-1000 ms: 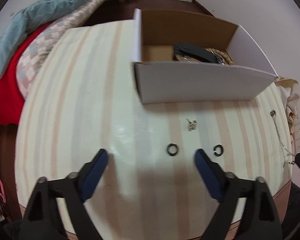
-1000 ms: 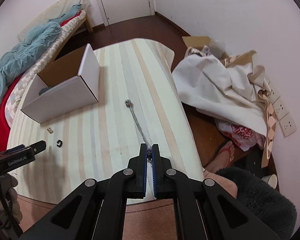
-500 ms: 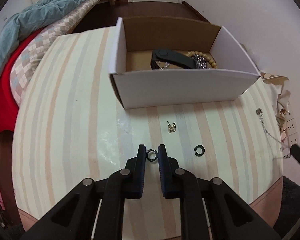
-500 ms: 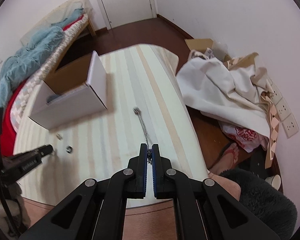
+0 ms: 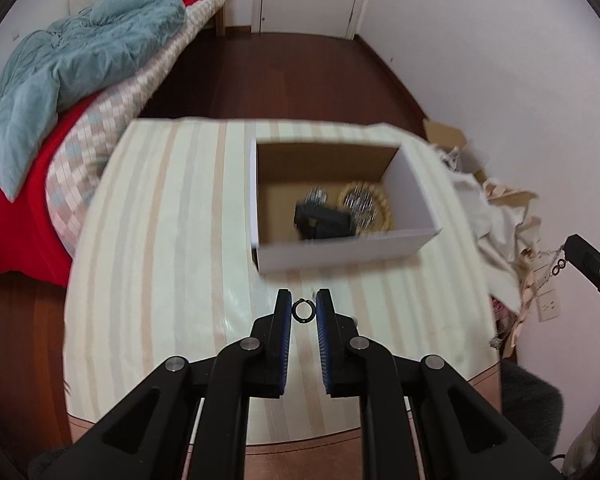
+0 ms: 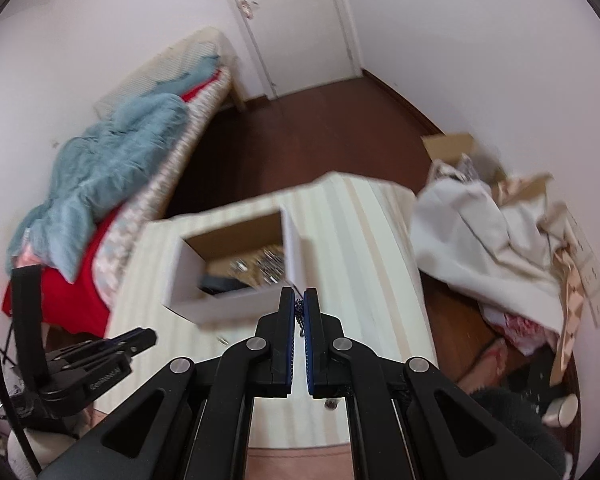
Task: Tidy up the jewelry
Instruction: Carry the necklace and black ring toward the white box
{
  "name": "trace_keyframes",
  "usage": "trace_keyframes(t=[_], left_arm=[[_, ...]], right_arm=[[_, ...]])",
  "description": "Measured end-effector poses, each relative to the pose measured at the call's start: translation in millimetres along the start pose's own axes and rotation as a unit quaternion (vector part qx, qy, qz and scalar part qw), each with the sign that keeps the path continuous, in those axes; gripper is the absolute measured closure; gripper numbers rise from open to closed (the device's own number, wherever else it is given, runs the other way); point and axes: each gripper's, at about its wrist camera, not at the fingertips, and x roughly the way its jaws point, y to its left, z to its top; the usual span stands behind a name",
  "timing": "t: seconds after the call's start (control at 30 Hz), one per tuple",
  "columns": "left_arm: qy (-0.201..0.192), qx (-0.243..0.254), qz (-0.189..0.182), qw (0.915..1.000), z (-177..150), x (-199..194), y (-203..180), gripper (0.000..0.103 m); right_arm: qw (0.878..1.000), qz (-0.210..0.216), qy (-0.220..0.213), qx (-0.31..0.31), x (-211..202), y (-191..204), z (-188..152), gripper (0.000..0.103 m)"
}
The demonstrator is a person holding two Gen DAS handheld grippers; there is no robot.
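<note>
My left gripper (image 5: 303,307) is shut on a small black ring (image 5: 302,309) and holds it above the striped table (image 5: 172,240), in front of the white cardboard box (image 5: 340,254). The box holds a black band (image 5: 324,222), a gold beaded bracelet (image 5: 376,210) and silver pieces. My right gripper (image 6: 299,302) is shut on a thin silver chain (image 6: 299,318) and is lifted above the table near the box (image 6: 228,304). In the left wrist view the right gripper's tip (image 5: 580,250) shows at the right with the chain (image 5: 556,270) hanging from it.
A bed with a teal blanket (image 5: 72,64) and red sheet stands left of the table. White cloth and cardboard scraps (image 6: 492,248) lie on the floor to the right. Wall sockets (image 5: 548,304) are at the far right. The left gripper shows in the right wrist view (image 6: 100,354).
The left gripper has lifted the black ring off the table toward the box. The right gripper has lifted the chain off the table and moved toward the box.
</note>
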Motion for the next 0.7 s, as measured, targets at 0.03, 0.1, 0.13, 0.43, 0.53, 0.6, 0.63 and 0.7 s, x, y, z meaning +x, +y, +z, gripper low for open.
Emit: trace_keyframes(t=[0.03,0.1,0.13,0.43,0.53,0.6,0.63,0.7], left_arm=[[-0.003,0.001,-0.005,1.0,8,-6,0,0.093],[-0.007,0.003,-0.013,0.9999,22,-13,1,0.093],[-0.007,0.005,-0.014,0.9999,28,-13,3,0.093],[0.012,0.015,-0.028,0.9994,97,14,13,0.093],[0.027,0.02,-0.02,0.9992,110,33,14,0.093],[0.037,0.019,-0.018,0.999,117,46,16,0.093],[0.039,0.02,-0.017,0.9989,118,50,17,0.093],[0.051,0.021,-0.019,0.9983,122,63,17,0.093]], right_arm=[[1.0,0.009,-0.006,-0.003,-6,6,8,0.099],[1.0,0.024,-0.013,-0.012,-11,18,24,0.099],[0.999,0.03,-0.018,-0.017,-13,25,32,0.099],[0.997,0.051,0.015,-0.053,47,62,93,0.099],[0.996,0.045,0.045,-0.056,78,62,103,0.099],[0.996,0.038,0.059,-0.063,96,62,103,0.099],[0.995,0.032,0.065,-0.069,104,63,103,0.099],[0.994,0.024,0.076,-0.077,118,63,99,0.099]])
